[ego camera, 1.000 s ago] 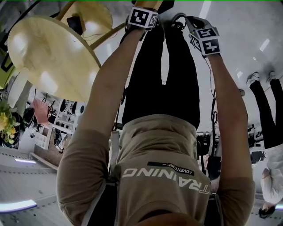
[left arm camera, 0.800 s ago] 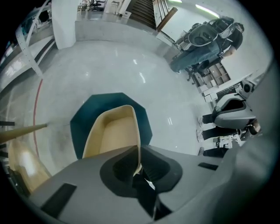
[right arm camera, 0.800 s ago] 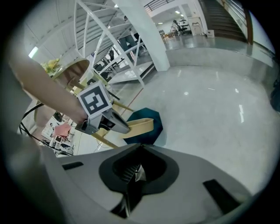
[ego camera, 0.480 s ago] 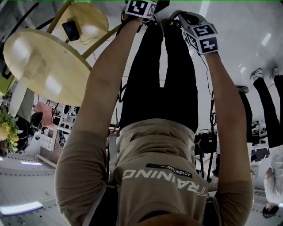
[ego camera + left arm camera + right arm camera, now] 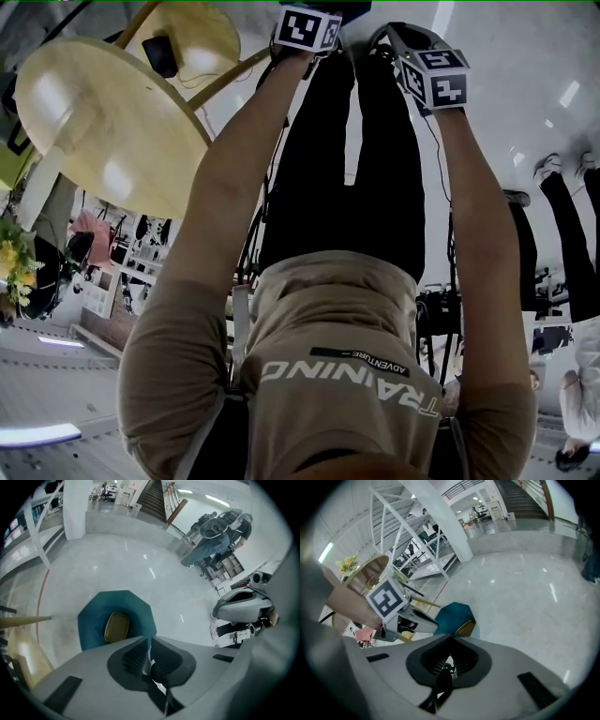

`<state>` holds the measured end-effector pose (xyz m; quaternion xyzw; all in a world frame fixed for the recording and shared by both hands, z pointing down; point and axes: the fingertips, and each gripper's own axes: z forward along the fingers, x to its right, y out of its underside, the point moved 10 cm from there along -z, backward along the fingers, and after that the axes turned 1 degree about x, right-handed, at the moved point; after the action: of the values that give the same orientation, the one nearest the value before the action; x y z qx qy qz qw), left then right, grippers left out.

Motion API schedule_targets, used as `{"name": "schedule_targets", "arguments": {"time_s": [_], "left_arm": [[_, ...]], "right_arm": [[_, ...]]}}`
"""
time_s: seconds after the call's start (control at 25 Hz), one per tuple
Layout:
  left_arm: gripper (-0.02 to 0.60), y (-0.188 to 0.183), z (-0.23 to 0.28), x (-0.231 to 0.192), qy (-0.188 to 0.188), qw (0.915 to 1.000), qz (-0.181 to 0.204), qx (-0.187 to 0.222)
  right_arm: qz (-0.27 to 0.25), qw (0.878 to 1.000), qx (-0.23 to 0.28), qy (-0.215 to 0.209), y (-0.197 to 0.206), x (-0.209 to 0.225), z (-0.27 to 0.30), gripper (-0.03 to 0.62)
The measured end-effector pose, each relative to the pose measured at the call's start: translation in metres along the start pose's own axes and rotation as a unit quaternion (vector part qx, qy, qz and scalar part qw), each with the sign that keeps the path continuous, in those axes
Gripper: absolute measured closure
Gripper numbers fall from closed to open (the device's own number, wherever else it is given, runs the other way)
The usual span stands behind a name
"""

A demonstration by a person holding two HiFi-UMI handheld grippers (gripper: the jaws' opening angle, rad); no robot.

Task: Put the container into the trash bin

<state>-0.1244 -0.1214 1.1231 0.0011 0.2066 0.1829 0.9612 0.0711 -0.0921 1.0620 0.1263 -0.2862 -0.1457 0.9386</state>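
Since half a second ago the head view has swung slightly: the round wooden table (image 5: 103, 122) sits a little further right and lower in the picture, while both arms stay stretched out ahead.

Nearest, the left gripper (image 5: 150, 654) has its jaws pressed together with nothing between them. The right gripper (image 5: 449, 657) is likewise closed and empty.

Just past the left jaw tips, slightly to their left in the left gripper view, stands the teal trash bin (image 5: 89, 620), its mouth facing the camera. The container (image 5: 116, 626), a yellowish rounded-rectangular tub, lies inside it with its long axis running roughly away from the jaws. So the drop looks done (no regrasp seems called for). The left gripper appears the nearer of the two: the right gripper view shows it between that camera and the bin.

A wooden leg (image 5: 23, 619) pokes in beside the bin, apart from it. Nothing stands between the jaws and the bin. Beyond lie bare glossy floor, a white column (image 5: 77, 503) and a staircase (image 5: 154, 498).
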Motion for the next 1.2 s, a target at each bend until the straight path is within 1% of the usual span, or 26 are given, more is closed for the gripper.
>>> {"name": "schedule_targets", "arguments": {"time_s": [0.08, 0.16, 0.28, 0.36, 0.52, 0.68, 0.76, 0.88, 1.0, 1.08, 1.2], "left_arm": [[0.571, -0.001, -0.015, 0.019, -0.013, 0.9989, 0.027, 0.035], [0.571, -0.004, -0.033, 0.033, -0.025, 0.9959, 0.044, 0.074], [0.571, -0.009, -0.064, 0.054, -0.017, 0.9914, 0.050, 0.119], [0.571, -0.010, -0.087, 0.071, -0.010, 0.9886, 0.062, 0.137], [0.571, 0.006, -0.143, 0.104, -0.001, 0.9847, 0.068, 0.161], [0.571, 0.006, -0.208, 0.124, -0.005, 0.9772, 0.083, 0.195], [0.571, 0.001, -0.241, 0.136, -0.005, 0.9725, 0.090, 0.215], [0.571, -0.014, -0.293, 0.160, 0.000, 0.9611, 0.105, 0.255], [0.571, -0.019, -0.344, 0.180, 0.001, 0.9484, 0.122, 0.292], [0.571, -0.021, -0.376, 0.192, -0.003, 0.9370, 0.138, 0.321], [0.571, -0.028, -0.422, 0.208, -0.006, 0.9173, 0.163, 0.363]], "right_arm": [[0.006, 1.000, 0.007, 0.006, 0.002, -0.003, -0.011, 0.592], [-0.001, 1.000, 0.008, 0.011, 0.002, -0.010, -0.019, 0.592], [-0.005, 1.000, 0.020, 0.020, -0.002, -0.025, -0.040, 0.592], [-0.006, 0.999, 0.036, 0.025, -0.006, -0.034, -0.058, 0.592], [-0.005, 0.997, 0.067, 0.026, -0.010, -0.063, -0.103, 0.592], [-0.002, 0.993, 0.117, 0.024, -0.030, -0.100, -0.149, 0.592], [-0.012, 0.989, 0.145, 0.021, -0.043, -0.119, -0.176, 0.592], [-0.036, 0.982, 0.187, 0.014, -0.068, -0.145, -0.221, 0.592], [-0.050, 0.973, 0.225, -0.002, -0.087, -0.175, -0.265, 0.592], [-0.063, 0.965, 0.256, -0.011, -0.099, -0.194, -0.294, 0.592], [-0.090, 0.948, 0.304, -0.021, -0.121, -0.220, -0.338, 0.592]]}}
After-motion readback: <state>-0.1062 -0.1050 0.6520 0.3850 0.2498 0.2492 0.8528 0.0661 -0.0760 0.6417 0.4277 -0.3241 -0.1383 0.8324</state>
